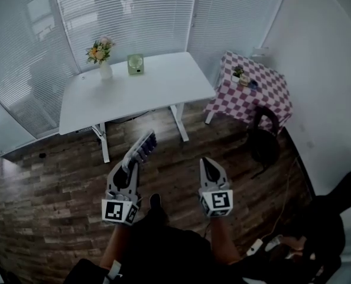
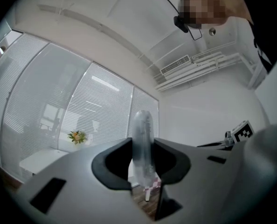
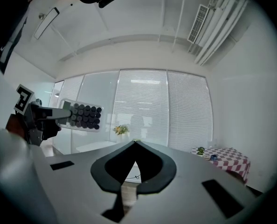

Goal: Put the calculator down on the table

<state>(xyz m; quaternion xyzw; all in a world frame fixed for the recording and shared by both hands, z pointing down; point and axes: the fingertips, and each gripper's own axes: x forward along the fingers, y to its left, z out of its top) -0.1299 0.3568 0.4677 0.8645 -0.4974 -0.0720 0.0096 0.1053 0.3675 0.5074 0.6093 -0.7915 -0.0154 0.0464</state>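
Over on the left, the left gripper (image 1: 130, 169) has its jaws closed onto the near end of the calculator (image 1: 142, 146). They press on either face of its thin body, so it stands edge-on between them and pokes out ahead, keys turned toward the other gripper. It is up in the air above the wooden floor (image 1: 57, 182), well short of the white table (image 1: 163, 87) that stands by the blinds. On the far-left part of that table sit a vase of flowers (image 1: 102, 55) and a small green object (image 1: 135, 64); the nearer and right-hand stretch of the top looks free, so I'd say there is plenty of room to lay the thing flat. Further right, the right gripper (image 1: 207, 163) hangs level with its mate, jaw tips brought together and nothing between them. Past it stands a small table with a checked cloth (image 1: 264, 99). As for the job, the calculator is in hand, but the table is not yet reached; closing in, lowering and letting go all remain
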